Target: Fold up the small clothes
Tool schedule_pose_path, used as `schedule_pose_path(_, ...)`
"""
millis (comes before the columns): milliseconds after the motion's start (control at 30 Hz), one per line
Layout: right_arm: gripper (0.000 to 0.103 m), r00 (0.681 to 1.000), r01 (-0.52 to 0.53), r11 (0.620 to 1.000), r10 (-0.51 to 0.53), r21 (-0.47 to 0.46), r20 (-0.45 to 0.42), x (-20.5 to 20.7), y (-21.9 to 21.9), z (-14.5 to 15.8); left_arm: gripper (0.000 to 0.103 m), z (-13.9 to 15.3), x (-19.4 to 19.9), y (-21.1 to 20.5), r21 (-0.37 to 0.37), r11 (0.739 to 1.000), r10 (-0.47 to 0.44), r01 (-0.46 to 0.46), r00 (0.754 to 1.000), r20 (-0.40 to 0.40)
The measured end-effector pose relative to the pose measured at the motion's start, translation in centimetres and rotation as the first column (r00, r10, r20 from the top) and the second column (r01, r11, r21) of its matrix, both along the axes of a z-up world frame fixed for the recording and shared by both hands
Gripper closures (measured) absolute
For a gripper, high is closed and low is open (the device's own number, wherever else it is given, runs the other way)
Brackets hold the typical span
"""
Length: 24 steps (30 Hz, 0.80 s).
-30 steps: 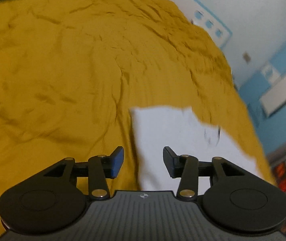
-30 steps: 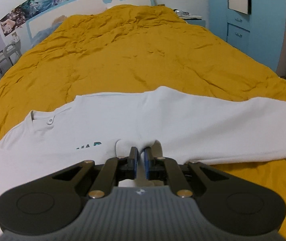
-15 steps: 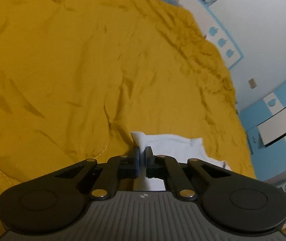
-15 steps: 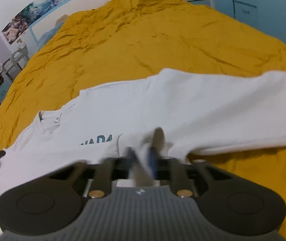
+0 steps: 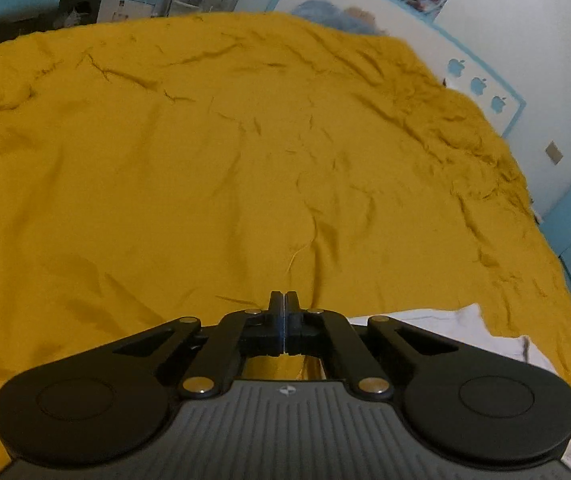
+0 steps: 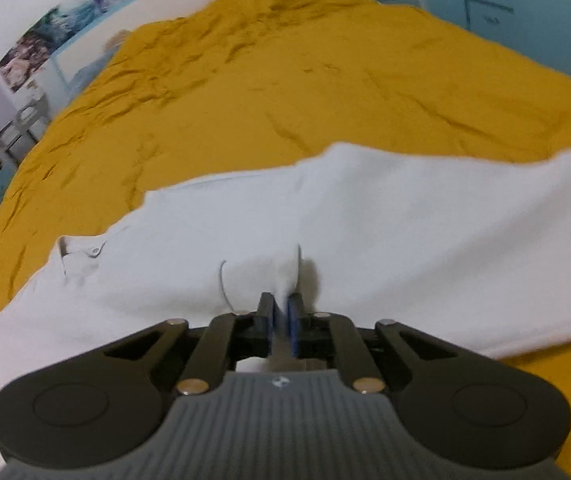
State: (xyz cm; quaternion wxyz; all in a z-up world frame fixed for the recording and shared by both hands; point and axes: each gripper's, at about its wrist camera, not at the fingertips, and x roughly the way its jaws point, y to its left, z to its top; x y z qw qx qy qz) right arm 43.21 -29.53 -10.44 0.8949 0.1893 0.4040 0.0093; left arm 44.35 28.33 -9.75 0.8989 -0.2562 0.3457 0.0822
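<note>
While right tongs (image 6: 281, 312) pinch shirt (image 6: 405, 232) | left tongs (image 5: 284, 308) clenched, shirt behind-right

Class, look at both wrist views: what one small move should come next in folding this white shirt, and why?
Probably carry the right gripper forward across the white shirt: its jaws pinch a raised fold of cloth, and the shirt lies spread on the yellow bedspread.

You've got one white shirt (image 6: 365, 216) on one mustard bedspread (image 6: 285, 80). You hold two grippers: left gripper (image 5: 284, 300), right gripper (image 6: 281, 304).
</note>
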Motion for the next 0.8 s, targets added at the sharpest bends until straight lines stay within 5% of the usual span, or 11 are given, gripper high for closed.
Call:
schedule_pose_path(67,0.084,0.999,0.018,0.999,-0.017,-0.033,0.041,-1.0,-0.1,0.7,0.101,0.8,-0.8,-0.4,0.001,0.999,-0.041,0.041,0.999,0.000)
schedule_pose_path(267,0.079,0.998,-0.020,1.000,0.021,-0.020,0.060,-3.6,-0.5,2.2,0.085,2.5,-4.1,-3.1,0.036,0.974,-0.220,0.223,0.973,-0.074)
schedule_pose_path(333,0.075,0.998,-0.037,0.999,0.037,-0.001,0.049,-4.0,-0.5,1.8,0.070,2.5,-5.6,-4.1,0.032,0.963,-0.264,0.269,0.959,-0.103)
schedule_pose_path(400,0.074,0.999,-0.030,1.000,0.030,0.002,0.027,-4.2,-0.3,1.3,0.037,2.2,-7.0,-4.9,0.005,0.955,-0.294,0.297,0.948,-0.118)
schedule_pose_path(433,0.074,0.999,-0.028,0.999,0.028,0.016,0.020,-4.3,-0.2,1.0,0.035,1.8,-7.4,-5.2,-0.006,0.952,-0.304,0.306,0.944,-0.126)
schedule_pose_path(567,0.072,1.000,-0.015,1.000,0.014,0.026,0.015,-4.4,0.2,-0.2,0.037,-0.6,-7.9,-5.6,-0.072,0.960,-0.279,0.272,0.949,-0.148)
schedule_pose_path(633,0.087,1.000,-0.005,0.999,0.005,0.032,0.005,-4.0,0.4,-0.8,0.061,-1.2,-7.7,-5.8,-0.104,0.964,-0.258,0.245,0.957,-0.136)
schedule_pose_path(667,0.103,1.000,0.000,1.000,0.000,0.025,0.009,-4.0,0.4,-0.7,0.095,-1.3,-7.6,-6.0,-0.103,0.967,-0.245,0.232,0.961,-0.129)
schedule_pose_path(800,0.103,0.998,0.001,1.000,-0.001,-0.002,0.070,-5.4,0.7,1.5,0.099,-0.2,-8.2,-6.8,-0.040,0.975,-0.223,0.220,0.968,-0.113)
